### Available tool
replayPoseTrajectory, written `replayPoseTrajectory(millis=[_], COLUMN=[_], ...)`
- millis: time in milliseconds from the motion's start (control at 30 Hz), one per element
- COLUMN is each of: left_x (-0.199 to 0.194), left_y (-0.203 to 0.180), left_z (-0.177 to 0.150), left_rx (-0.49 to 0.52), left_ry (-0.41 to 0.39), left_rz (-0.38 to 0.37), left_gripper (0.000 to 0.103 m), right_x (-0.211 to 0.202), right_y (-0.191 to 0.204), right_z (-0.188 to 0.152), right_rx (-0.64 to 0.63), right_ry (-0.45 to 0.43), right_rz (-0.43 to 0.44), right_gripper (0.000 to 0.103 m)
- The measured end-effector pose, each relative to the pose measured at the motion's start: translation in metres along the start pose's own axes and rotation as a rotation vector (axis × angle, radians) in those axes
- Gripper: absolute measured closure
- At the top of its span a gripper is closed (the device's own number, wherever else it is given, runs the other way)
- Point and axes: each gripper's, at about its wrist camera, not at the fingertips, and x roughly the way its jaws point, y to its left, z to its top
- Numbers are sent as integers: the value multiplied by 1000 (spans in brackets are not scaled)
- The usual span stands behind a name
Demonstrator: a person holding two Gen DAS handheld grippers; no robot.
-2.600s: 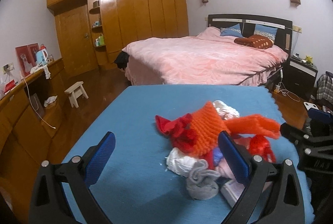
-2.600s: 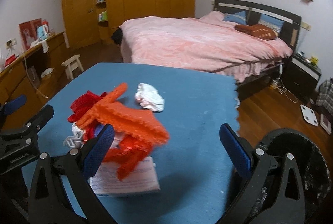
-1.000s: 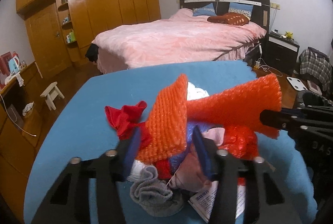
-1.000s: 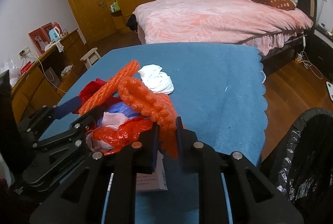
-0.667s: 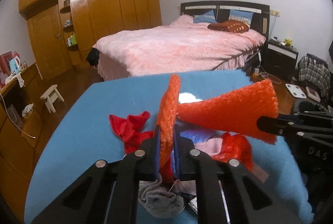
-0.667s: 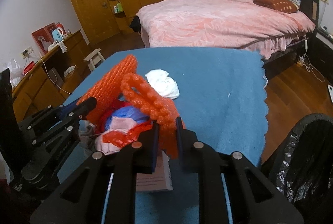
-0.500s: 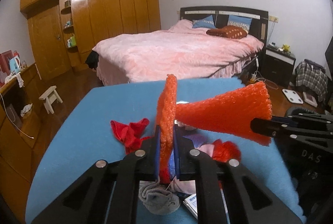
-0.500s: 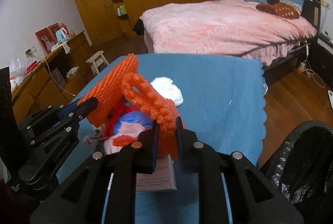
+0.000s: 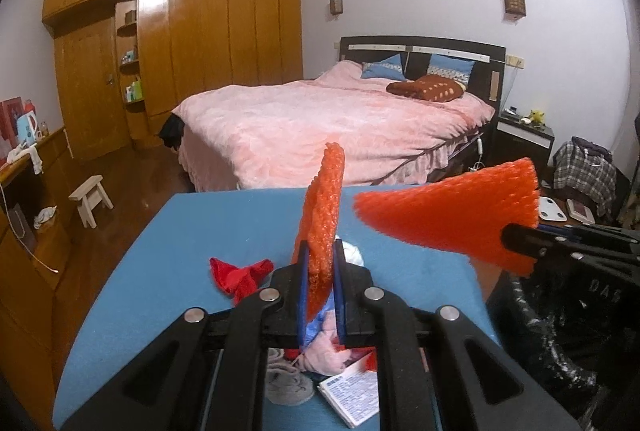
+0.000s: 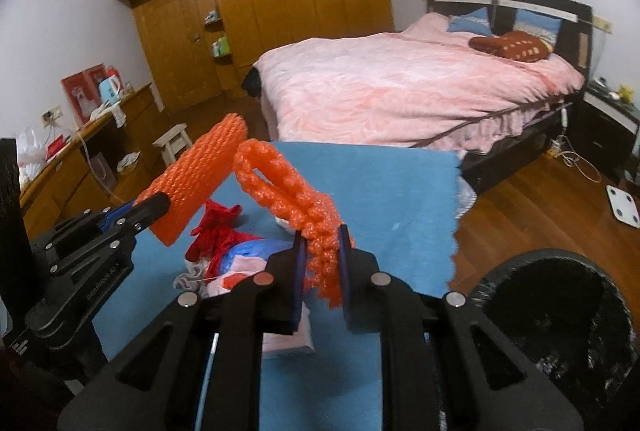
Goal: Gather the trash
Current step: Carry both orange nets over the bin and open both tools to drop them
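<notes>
Both grippers, left and right, lifted; each clamped tight on orange wrap above pile.

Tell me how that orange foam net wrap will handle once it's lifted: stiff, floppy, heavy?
The orange foam net wrap is probably light, since thin edge grips from the left tool and right tool hold it aloft. It seems springy, not limp: its free ends stand out unsupported. Likely squashy where pinched.

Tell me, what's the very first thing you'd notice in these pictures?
The bright orange bubble wrap jumps out: it hangs in the air above the blue table, pinched by the left gripper and the right gripper, each with jaws shut on one end. Behind it is a big pink bed, and a black trash bin waits beside the table.
</notes>
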Motion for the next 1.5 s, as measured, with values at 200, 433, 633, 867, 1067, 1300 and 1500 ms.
replayPoseTrajectory(millis=[200,433,633,867,1067,1300,1500], left_x=[-6,-11,-15,-18,-19,-5,11], left_y=[-28,-89,-145,-201,-237,-262,-273], left_z=[6,9,10,7,-2,-13,-25], left_rx=[19,79,128,194,243,275,288], left_ry=[-2,-9,-9,-4,12,49,104], left_rz=[-68,-186,-275,-367,-422,-463,-496], left_gripper=[92,92,92,92,92,92,83], right_x=[-32,-68,-99,-129,-138,-141,-134], right_y=[-28,-77,-120,-168,-191,-212,-221], right_z=[-9,-28,-52,-85,-108,-129,-137], right_rx=[28,108,171,254,291,347,363], right_ry=[-22,-35,-40,-42,-22,-1,32], right_rz=[-89,-198,-300,-417,-480,-510,-532], right_gripper=[89,89,89,88,87,86,68])
